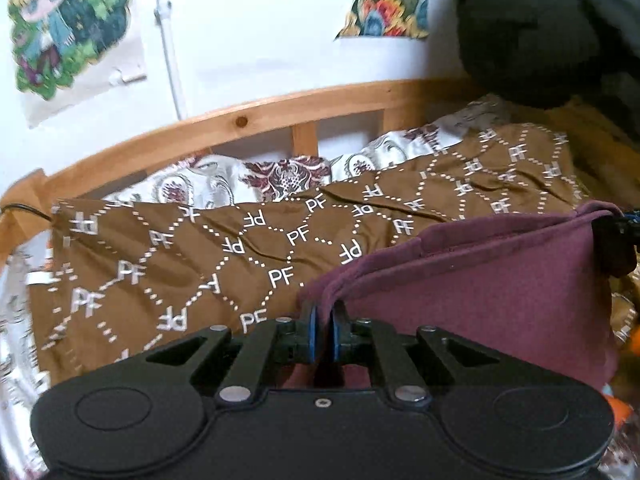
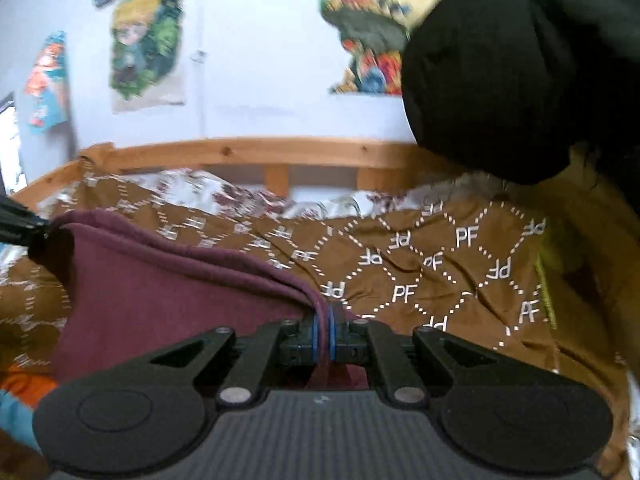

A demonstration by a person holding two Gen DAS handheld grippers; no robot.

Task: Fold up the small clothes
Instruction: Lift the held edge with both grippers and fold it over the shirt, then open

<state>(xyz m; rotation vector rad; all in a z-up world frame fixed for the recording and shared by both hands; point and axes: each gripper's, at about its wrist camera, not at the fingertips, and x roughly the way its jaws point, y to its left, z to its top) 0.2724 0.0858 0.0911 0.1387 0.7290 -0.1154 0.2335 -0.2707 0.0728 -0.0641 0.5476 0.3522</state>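
My left hand-held gripper is clamped on one corner of the maroon garment, its blue-padded jaws pressed together with the cloth's folded edge pinched between them. My right hand-held gripper is clamped the same way on the opposite corner of that maroon garment, a hem strip running down between its blue pads. The garment hangs stretched between my two hand-held grippers, raised above the brown bedspread printed with white "PF" letters and dotted diamonds; in the left wrist view its far corner reaches the right hand-held gripper at the frame's right edge, and in the right wrist view its far corner meets the left hand-held gripper at the left edge. Behind the bedspread, a white and dark-red patterned sheet shows along its far edge, and beyond that runs the wooden bed rail. Above the rail, the white wall carries colourful cartoon posters. A large dark fabric mass sits above the bedspread's right end, near the rail. Below the garment's lower edge I see a bit of orange and blue cloth, too blurred to identify.
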